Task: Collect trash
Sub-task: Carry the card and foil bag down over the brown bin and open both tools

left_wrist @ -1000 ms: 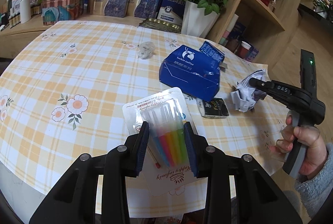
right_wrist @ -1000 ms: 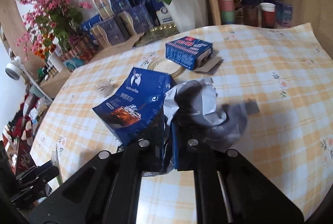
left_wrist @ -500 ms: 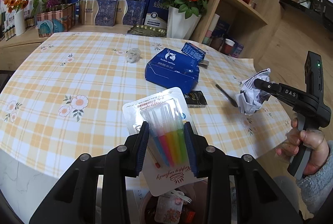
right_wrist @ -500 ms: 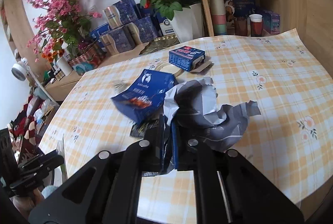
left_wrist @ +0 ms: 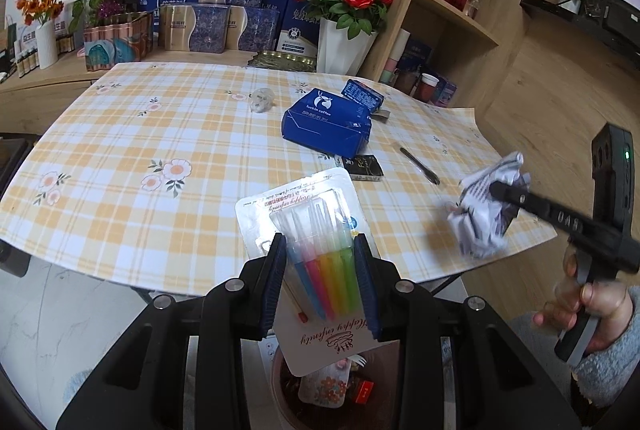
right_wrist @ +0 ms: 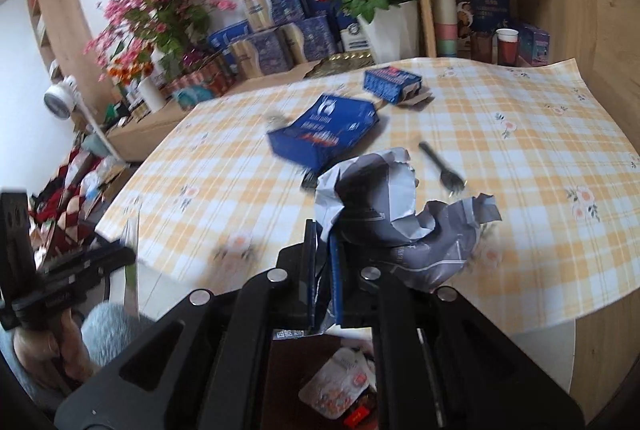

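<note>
Bin (left_wrist: 288,396) sits right below both my claws, so next move looks like a straight drop. L claw (left_wrist: 320,280) part-open, clamped on blister pack (left_wrist: 304,214), stiff clear plastic on card, long axis running away from me. R claw (right_wrist: 322,272) nearly closed, pinching crumpled paper (right_wrist: 396,214), soft, grey-white. Farther out on table (left_wrist: 120,134): blue box (left_wrist: 326,124), black fork (right_wrist: 442,166), glossy, still to collect

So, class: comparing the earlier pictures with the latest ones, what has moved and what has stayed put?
Both grippers pulled back from the table until the bin shows beneath them. The left gripper kept its candle pack, the right gripper its crumpled paper. The blue bag, fork and small box stayed on the table.
</note>
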The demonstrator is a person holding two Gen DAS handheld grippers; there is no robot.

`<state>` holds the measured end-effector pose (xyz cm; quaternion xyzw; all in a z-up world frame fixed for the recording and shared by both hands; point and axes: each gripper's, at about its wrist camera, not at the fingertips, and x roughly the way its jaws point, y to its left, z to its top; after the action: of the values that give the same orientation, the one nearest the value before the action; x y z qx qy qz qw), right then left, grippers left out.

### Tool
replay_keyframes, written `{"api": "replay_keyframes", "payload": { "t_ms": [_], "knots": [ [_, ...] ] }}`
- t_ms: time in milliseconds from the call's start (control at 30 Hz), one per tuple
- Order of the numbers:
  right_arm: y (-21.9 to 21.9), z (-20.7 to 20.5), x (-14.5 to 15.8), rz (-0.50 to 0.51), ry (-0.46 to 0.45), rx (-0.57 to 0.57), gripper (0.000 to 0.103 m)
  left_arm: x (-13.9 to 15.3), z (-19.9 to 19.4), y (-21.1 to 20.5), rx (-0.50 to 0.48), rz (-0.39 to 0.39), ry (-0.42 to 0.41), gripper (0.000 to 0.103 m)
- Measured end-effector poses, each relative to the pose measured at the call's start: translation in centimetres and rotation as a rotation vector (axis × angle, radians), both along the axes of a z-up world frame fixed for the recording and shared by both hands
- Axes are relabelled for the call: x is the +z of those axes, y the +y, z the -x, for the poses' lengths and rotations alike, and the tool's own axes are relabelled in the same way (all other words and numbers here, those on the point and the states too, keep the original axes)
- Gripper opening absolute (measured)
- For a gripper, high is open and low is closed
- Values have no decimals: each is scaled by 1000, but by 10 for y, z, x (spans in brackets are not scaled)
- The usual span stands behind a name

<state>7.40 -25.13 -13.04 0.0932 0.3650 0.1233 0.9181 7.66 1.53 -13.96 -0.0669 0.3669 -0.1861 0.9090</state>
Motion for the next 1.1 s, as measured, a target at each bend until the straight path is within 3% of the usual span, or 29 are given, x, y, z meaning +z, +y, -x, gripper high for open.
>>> {"api": "replay_keyframes", "payload": {
  "t_ms": [400,700,800,867,900,933,1000,1100],
  "knots": [
    [47,57,-60,23,158,131,10,-9,30,7,-4,0,13,34],
    [65,53,-116,3,367,168,11,-23,32,9,-3,7,53,34],
    [64,50,-123,-19,402,159,17,-26,31,8,-11,3,56,34],
    [62,49,-124,-30,398,149,50,-29,31,8,-14,19,56,34],
    [61,50,-122,-36,385,142,58,-31,31,8,-16,25,62,34],
    [60,51,-121,-32,369,135,65,-34,30,7,-17,24,68,34],
    [58,51,-118,-14,352,131,69,-41,30,5,-23,17,76,34],
    [53,52,-111,29,293,99,87,-51,33,1,-51,28,69,34]
  ]
}}
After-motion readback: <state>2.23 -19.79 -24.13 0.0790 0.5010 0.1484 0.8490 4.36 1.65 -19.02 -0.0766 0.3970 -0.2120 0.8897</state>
